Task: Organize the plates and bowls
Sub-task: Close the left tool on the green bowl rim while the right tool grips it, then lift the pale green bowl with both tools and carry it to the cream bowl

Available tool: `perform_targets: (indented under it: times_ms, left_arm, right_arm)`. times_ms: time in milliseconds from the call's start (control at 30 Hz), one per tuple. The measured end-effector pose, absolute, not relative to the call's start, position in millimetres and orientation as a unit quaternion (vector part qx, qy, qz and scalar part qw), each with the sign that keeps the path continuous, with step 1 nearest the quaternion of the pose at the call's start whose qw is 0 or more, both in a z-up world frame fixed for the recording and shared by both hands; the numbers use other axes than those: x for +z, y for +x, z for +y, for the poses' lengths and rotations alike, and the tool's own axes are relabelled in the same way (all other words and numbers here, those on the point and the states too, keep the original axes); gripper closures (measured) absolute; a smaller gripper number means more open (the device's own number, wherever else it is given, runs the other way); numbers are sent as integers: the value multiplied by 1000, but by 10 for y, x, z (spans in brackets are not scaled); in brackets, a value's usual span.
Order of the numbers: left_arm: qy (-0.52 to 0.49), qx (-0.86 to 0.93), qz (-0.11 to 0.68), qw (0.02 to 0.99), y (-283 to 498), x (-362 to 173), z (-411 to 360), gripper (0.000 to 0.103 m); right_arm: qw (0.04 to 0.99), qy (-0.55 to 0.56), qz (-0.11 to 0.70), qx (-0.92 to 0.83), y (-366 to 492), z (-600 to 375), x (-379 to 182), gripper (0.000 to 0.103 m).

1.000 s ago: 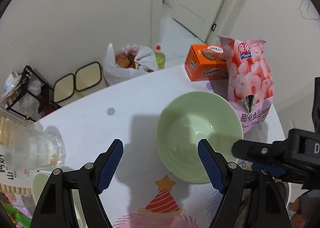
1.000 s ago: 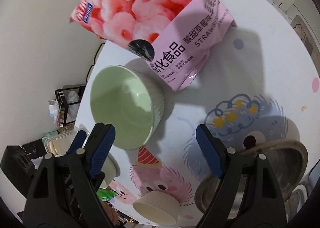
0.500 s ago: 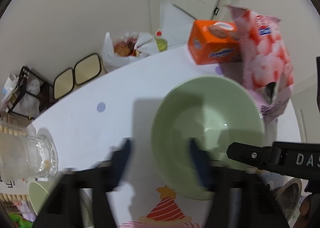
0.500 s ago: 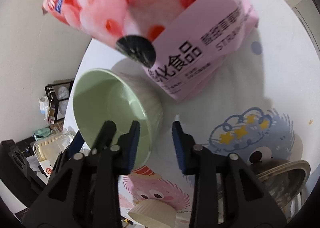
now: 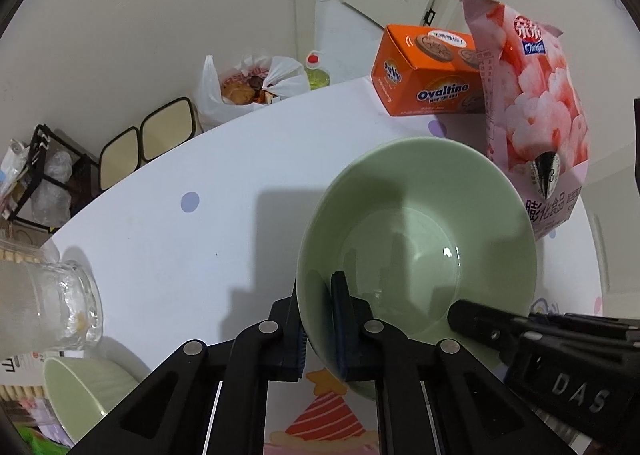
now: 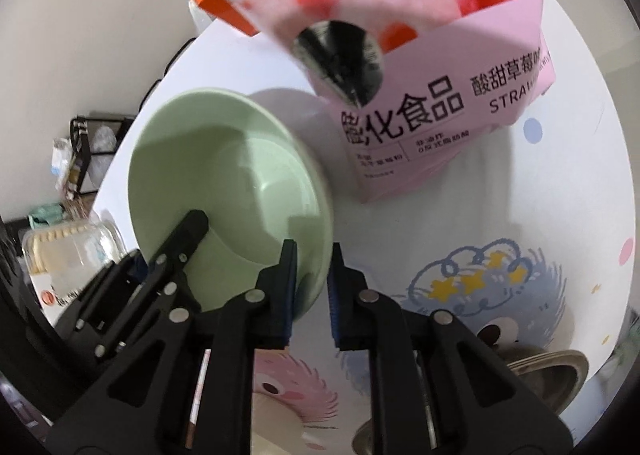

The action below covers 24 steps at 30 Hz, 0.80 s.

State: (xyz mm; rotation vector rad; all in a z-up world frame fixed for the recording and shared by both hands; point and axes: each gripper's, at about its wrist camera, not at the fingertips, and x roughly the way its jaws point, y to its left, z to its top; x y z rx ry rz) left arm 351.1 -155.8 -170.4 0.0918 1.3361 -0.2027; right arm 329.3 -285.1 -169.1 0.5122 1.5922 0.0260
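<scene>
We found the green bowl (image 5: 416,239) at centre-right of the left wrist frame, on the white table (image 5: 200,223), below the pink snack bag (image 5: 536,111). Left gripper (image 5: 320,319) clamped its near rim. In the right wrist frame, right gripper (image 6: 310,287) pinched the bowl's right-hand rim.

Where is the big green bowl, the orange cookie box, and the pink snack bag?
big green bowl (image 5: 416,239): left wrist view, on its inside bottom.
orange cookie box (image 5: 430,89): left wrist view, on its front face by the Ovaltine name.
pink snack bag (image 6: 440,123): right wrist view, on its lower printed panel.
</scene>
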Motion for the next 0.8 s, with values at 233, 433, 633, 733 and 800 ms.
perform_targets:
  times_ms: [233,433,633,733,800]
  left_arm:
    - [36,-97,609,787,3420,-1630,-1548,93]
    - [30,-97,597,795,3326,-1522,-1519,94]
    - [25,-97,589,802,3185,-1359,-1463,94]
    - [23,-95,586,804,3100,-1278,-1434,94]
    - [22,-93,583,807,3014,-1220,-1413,94]
  right_arm:
    - [682,202,702,22,3233,-2788,-1631,87]
    - [693,187,695,31,3163,-2752,-1528,86]
    - [703,176,688,42,3147,-2606,-1457,86]
    - [707,168,685,48,3098,-2545,-1389,86]
    - [704,165,688,59,3040,-2520,-1344,86]
